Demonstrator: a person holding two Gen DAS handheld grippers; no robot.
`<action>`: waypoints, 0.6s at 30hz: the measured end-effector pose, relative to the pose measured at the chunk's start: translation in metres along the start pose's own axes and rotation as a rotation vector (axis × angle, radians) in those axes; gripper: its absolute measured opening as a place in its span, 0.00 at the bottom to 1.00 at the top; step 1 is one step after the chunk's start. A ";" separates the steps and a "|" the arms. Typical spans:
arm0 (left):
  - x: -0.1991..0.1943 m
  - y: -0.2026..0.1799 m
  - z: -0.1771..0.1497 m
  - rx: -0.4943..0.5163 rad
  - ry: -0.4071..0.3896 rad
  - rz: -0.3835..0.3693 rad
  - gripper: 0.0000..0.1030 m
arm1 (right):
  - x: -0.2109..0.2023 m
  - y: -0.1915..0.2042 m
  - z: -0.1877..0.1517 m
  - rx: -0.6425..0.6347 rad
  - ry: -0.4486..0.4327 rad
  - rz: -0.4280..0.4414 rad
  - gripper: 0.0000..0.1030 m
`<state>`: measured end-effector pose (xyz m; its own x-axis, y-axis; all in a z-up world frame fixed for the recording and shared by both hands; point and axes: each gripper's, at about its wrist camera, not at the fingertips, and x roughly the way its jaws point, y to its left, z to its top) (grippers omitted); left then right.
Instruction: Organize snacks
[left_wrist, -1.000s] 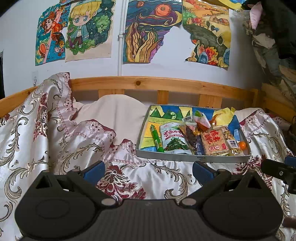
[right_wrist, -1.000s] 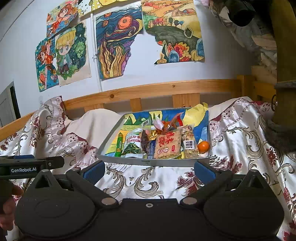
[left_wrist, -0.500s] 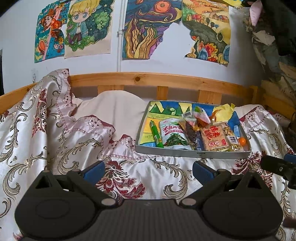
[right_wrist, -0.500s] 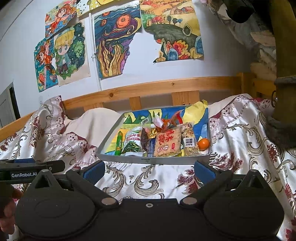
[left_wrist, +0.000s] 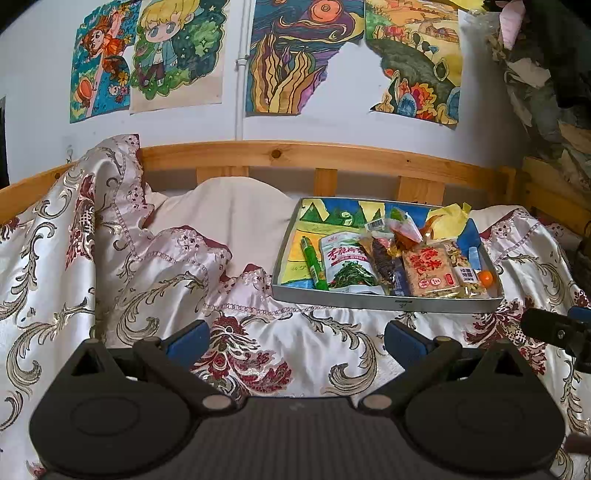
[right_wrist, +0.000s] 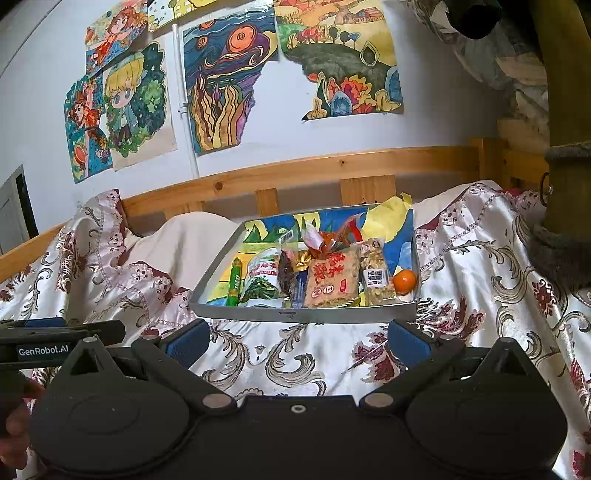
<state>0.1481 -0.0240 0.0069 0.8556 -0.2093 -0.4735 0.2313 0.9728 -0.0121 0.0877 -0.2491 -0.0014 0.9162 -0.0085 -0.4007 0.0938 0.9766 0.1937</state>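
snacks in tray; both tools wide open, empty.

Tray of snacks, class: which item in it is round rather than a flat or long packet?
The small orange fruit, in the tray's near right corner beside the nut packet; everything else is wrapped.

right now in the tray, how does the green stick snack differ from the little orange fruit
The green stick snack is long, thin and wrapped in printed green film; the orange fruit is small, round and unwrapped. The stick lies lengthwise at the left end of the snack row, beside the seaweed packet; the fruit sits at the right end, near the tray's right wall. Both rest inside the tray, untouched by either gripper.
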 end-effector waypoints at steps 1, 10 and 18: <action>0.000 0.000 0.000 0.002 0.001 0.001 0.99 | 0.000 0.000 0.000 0.000 0.001 0.000 0.99; 0.000 -0.001 -0.001 0.006 -0.001 0.002 0.99 | 0.001 -0.001 -0.001 0.002 0.003 -0.003 0.99; 0.001 -0.003 0.001 -0.010 0.036 -0.002 0.99 | 0.002 -0.001 -0.002 0.002 0.005 -0.004 0.99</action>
<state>0.1486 -0.0271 0.0069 0.8378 -0.2076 -0.5049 0.2282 0.9734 -0.0217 0.0884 -0.2497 -0.0040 0.9137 -0.0110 -0.4063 0.0982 0.9760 0.1943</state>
